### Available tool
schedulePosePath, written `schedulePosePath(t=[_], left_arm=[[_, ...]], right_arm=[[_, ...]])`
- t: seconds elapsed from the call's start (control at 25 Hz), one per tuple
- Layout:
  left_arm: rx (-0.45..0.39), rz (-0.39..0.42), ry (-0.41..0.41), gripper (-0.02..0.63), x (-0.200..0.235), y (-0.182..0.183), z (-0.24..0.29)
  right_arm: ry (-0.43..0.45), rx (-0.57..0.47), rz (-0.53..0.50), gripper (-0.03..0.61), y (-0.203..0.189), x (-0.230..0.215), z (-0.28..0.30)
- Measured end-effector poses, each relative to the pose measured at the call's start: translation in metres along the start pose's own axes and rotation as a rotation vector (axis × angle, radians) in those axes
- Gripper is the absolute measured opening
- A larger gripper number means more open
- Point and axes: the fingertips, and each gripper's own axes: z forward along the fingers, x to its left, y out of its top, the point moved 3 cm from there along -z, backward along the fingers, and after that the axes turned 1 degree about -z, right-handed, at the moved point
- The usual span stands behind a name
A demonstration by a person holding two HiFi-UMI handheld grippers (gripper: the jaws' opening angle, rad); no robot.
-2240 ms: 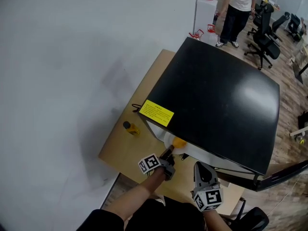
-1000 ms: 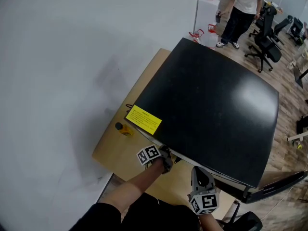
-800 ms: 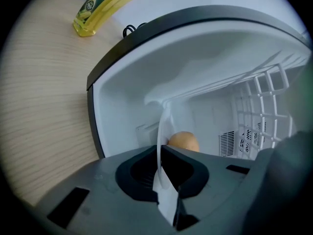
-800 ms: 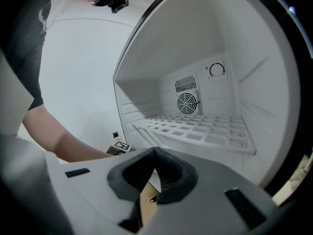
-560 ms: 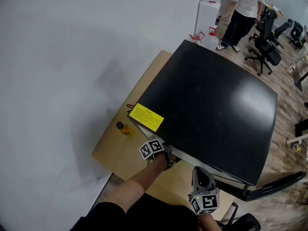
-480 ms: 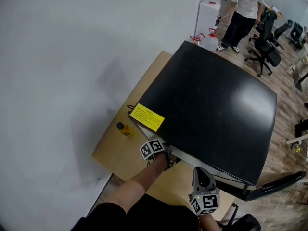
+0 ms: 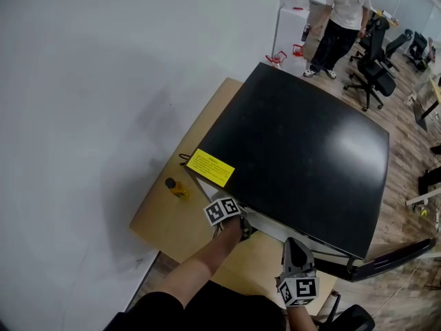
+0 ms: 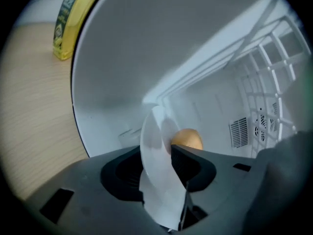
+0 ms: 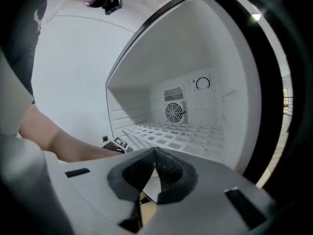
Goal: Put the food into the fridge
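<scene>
A black mini fridge (image 7: 303,150) stands on a wooden table (image 7: 172,219). My left gripper (image 7: 241,227) reaches into its open front, under the top edge. In the left gripper view a white plate (image 8: 156,190) stands tilted between the jaws of the left gripper (image 8: 156,155), which are opening and parted around its rim. A round orange food item (image 8: 187,138) lies on the plate, inside the white fridge cavity. My right gripper (image 7: 293,245) hovers in front of the fridge; in its own view the right gripper (image 9: 154,153) is shut and holds nothing.
A small yellow bottle (image 7: 176,187) stands on the table left of the fridge, by its yellow label (image 7: 210,165). The fridge door (image 7: 393,257) hangs open at the right. A wire shelf (image 9: 171,133) and fan (image 9: 174,112) show inside. A person (image 7: 341,19) and office chairs (image 7: 375,67) are far behind.
The plate with the orange food, earlier visible at the fridge's mouth, has gone in under the top edge. The left gripper stays at the opening; the right gripper has drifted slightly right.
</scene>
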Motion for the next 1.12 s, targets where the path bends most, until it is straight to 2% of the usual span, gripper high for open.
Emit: schedulePosePath(t=[0.12,0.32,0.64,0.84,1.12], left_arm=[[-0.003,0.131,0.056,0.204,-0.001,0.003,0.000],[0.022,0.307,0.049,0.207,-0.009,-0.003,0.001],[0.025,0.550,0.132,0.259,-0.005,-0.006,-0.008],[0.021,0.569,0.109,0.265,0.001,-0.010,-0.023],[-0.043,0.518,0.044,0.267,0.003,-0.015,-0.076]], right_arm=[[-0.018,0.004,-0.005,0.060,-0.001,-0.002,-0.006],[-0.026,0.011,-0.010,0.060,-0.005,0.001,-0.012],[-0.021,0.016,-0.012,0.060,-0.010,0.012,-0.020],[-0.020,0.011,-0.014,0.060,-0.009,0.018,-0.026],[-0.016,-0.018,-0.006,0.060,-0.005,0.038,-0.045]])
